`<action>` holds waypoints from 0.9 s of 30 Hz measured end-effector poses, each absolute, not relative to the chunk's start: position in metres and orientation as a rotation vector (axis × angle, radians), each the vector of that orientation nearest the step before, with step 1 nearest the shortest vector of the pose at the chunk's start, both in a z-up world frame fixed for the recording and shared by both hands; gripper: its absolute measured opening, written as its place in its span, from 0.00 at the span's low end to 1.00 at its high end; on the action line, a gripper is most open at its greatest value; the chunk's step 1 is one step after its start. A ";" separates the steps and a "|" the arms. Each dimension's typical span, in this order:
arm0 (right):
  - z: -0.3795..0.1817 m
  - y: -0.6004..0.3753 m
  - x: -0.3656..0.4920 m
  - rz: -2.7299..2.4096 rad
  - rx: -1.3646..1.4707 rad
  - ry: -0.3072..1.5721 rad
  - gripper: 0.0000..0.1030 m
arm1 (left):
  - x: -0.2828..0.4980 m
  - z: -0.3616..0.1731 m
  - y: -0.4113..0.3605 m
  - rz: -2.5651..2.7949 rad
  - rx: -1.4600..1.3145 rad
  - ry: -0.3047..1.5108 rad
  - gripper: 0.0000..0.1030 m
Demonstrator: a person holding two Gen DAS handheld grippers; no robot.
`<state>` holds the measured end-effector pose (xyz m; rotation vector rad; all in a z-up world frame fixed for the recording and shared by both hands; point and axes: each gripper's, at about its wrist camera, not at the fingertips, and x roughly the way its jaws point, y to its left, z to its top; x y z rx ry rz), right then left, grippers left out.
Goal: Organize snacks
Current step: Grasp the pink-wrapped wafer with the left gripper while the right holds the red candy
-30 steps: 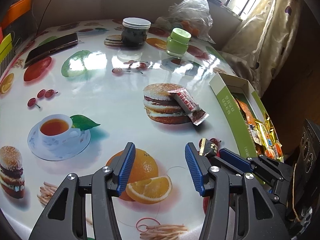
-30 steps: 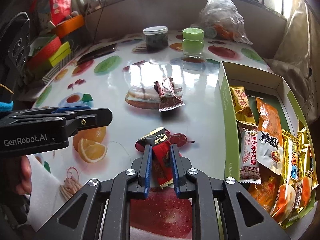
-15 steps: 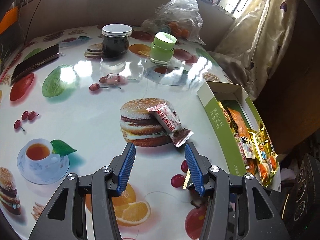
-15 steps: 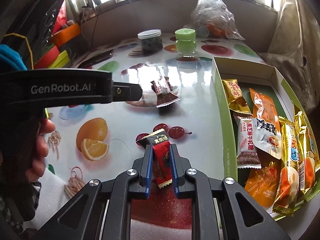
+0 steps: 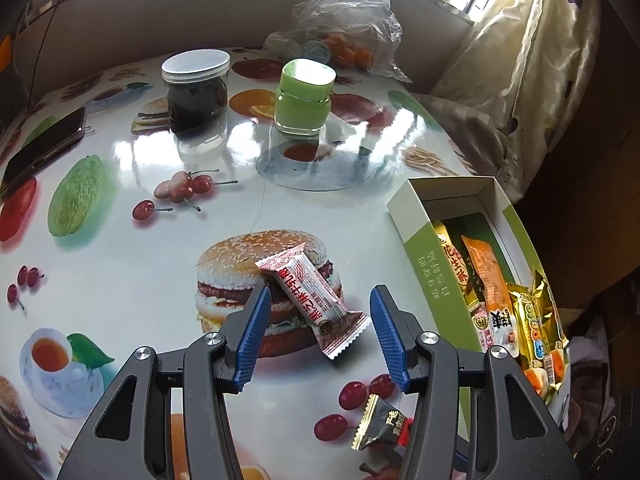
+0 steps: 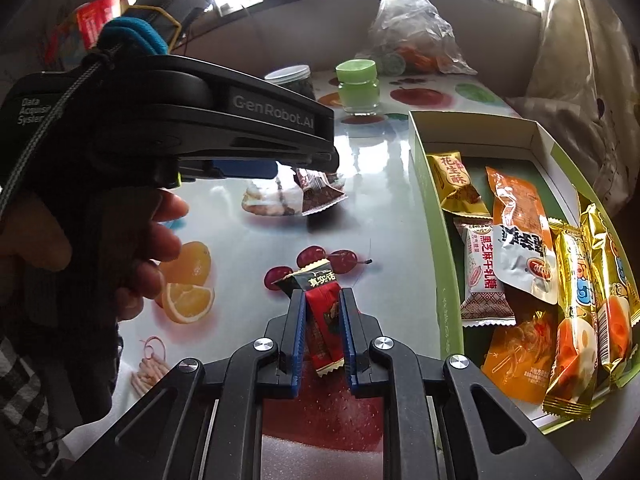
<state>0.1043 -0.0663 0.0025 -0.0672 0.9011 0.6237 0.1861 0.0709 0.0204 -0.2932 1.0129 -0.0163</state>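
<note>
A pink-and-white candy packet (image 5: 314, 300) lies on the burger print of the tablecloth. My left gripper (image 5: 318, 304) stands open around its near end, blue pads on either side and apart from it. In the right wrist view the same packet (image 6: 320, 190) shows beyond the left gripper's body (image 6: 180, 120), which a hand holds. My right gripper (image 6: 323, 300) is shut on a red-and-black snack packet (image 6: 323, 316), whose black end (image 5: 378, 428) also peeks out low in the left wrist view. The green snack box (image 6: 426, 216) at the right holds several wrapped snacks.
At the back of the table stand a dark jar with a white lid (image 5: 196, 88), a green jar (image 5: 305, 98) and a clear plastic bag (image 5: 344, 28). A phone (image 5: 44, 148) lies at the far left. A curtain (image 5: 532, 60) hangs past the box.
My left gripper has travelled forward across the table until its open pads flank the pink packet. My right gripper has stayed in place, still shut on the red packet.
</note>
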 end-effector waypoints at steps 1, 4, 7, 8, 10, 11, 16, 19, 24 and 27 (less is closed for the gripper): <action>0.003 -0.067 0.104 0.624 -0.066 0.900 0.15 | 0.189 0.018 0.071 -0.011 -0.299 1.020 0.51; 0.003 -0.069 0.104 0.628 -0.058 0.898 0.15 | 0.192 0.012 0.072 0.000 -0.303 1.034 0.51; 0.003 -0.069 0.104 0.630 -0.055 0.897 0.15 | 0.194 0.009 0.071 0.000 -0.305 1.044 0.51; 0.003 -0.070 0.104 0.630 -0.054 0.896 0.15 | 0.194 0.008 0.070 0.001 -0.299 1.044 0.51; 0.004 -0.070 0.104 0.631 -0.053 0.896 0.15 | 0.196 0.006 0.070 0.015 -0.294 1.048 0.51; 0.004 -0.070 0.104 0.631 -0.051 0.896 0.15 | 0.197 0.005 0.071 0.018 -0.295 1.052 0.51; 0.004 -0.071 0.103 0.631 -0.048 0.894 0.15 | 0.197 0.005 0.071 0.016 -0.293 1.041 0.44; 0.004 -0.071 0.104 0.630 -0.047 0.893 0.14 | 0.198 0.005 0.071 0.019 -0.285 1.040 0.33; 0.005 -0.073 0.104 0.629 -0.044 0.893 0.13 | 0.196 0.004 0.073 0.016 -0.285 1.038 0.22; 0.005 -0.073 0.103 0.628 -0.043 0.893 0.13 | 0.195 0.004 0.074 0.011 -0.283 1.036 0.22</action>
